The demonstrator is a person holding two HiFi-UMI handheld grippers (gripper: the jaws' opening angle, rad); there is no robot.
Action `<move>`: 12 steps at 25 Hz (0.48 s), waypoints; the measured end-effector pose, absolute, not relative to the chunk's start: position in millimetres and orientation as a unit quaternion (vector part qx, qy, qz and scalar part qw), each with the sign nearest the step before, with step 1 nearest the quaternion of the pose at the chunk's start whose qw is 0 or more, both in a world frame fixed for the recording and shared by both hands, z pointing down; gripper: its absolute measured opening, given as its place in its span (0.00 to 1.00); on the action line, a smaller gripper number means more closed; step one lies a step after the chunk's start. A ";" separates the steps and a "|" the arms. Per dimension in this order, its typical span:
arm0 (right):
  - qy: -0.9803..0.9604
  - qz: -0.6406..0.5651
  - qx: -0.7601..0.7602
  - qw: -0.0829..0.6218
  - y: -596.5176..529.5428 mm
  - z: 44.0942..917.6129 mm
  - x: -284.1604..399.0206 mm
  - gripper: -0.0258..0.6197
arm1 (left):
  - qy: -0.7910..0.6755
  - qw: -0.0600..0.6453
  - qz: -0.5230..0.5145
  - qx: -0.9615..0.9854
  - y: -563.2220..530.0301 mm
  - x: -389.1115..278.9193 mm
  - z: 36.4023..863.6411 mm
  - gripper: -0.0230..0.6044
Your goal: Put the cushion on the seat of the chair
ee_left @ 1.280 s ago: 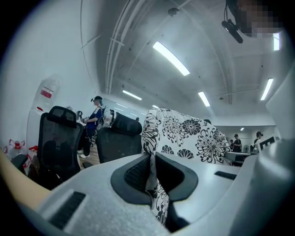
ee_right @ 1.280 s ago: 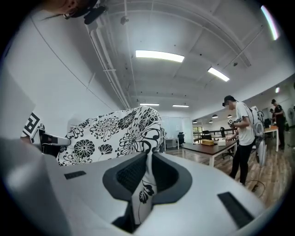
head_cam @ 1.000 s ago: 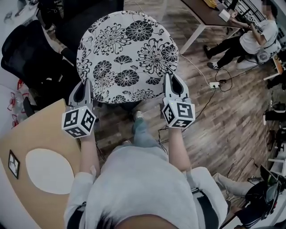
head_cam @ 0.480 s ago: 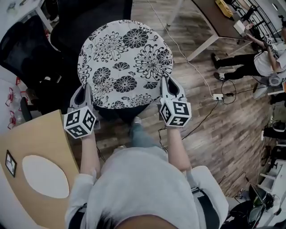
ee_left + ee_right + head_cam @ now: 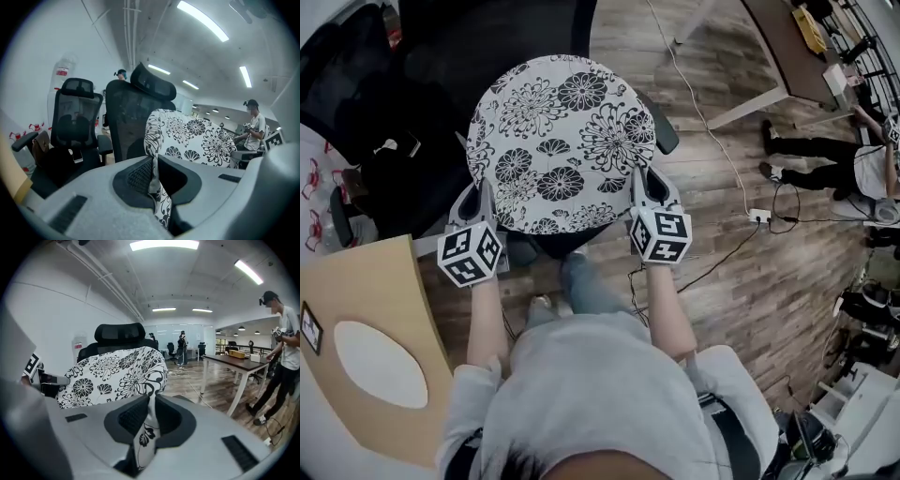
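The left tongs (image 5: 476,192) and right tongs (image 5: 645,178) are each clamped on a thin fold of the cushion's (image 5: 561,141) near hem. The cushion sits flat over the chair (image 5: 497,33), hiding the seat; I cannot tell if it rests there. The risks I see are the hem slipping from one pinch, tipping it, or an edge catching the armrest (image 5: 664,131) and landing off-centre.

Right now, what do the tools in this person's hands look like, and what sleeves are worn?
The left hand-held gripper and right hand-held gripper each have a smooth pale grey body, dark jaws with textured black pads, and a white cube printed with black square markers. No cables show. The person wears a pale short-sleeved top.
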State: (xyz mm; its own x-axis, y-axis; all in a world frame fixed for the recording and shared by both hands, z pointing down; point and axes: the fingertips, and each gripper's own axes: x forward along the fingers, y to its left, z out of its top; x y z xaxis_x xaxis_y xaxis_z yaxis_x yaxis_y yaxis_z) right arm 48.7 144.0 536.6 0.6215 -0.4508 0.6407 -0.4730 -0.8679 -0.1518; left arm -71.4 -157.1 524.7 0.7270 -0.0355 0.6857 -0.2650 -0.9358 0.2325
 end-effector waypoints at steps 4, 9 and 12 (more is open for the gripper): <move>-0.205 0.231 0.949 0.058 150.6 465.0 27.9 0.09 | -0.006 0.173 0.236 0.956 -153.5 -58.6 497.4 0.07; -0.217 0.272 0.936 0.059 150.6 482.5 27.9 0.09 | -0.029 0.180 0.269 0.946 -150.7 -69.4 507.4 0.07; -0.221 0.288 0.930 0.061 152.5 509.4 42.0 0.09 | -0.041 0.187 0.281 0.940 -152.2 -61.1 531.3 0.07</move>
State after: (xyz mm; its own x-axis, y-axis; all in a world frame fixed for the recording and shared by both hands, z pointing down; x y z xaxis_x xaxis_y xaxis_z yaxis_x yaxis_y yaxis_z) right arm 42.0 152.5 509.4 0.7365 -0.3765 0.5620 -0.4465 -0.8947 -0.0142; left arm -61.1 -152.2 531.3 0.8383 0.0283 0.5445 -0.1817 -0.9271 0.3279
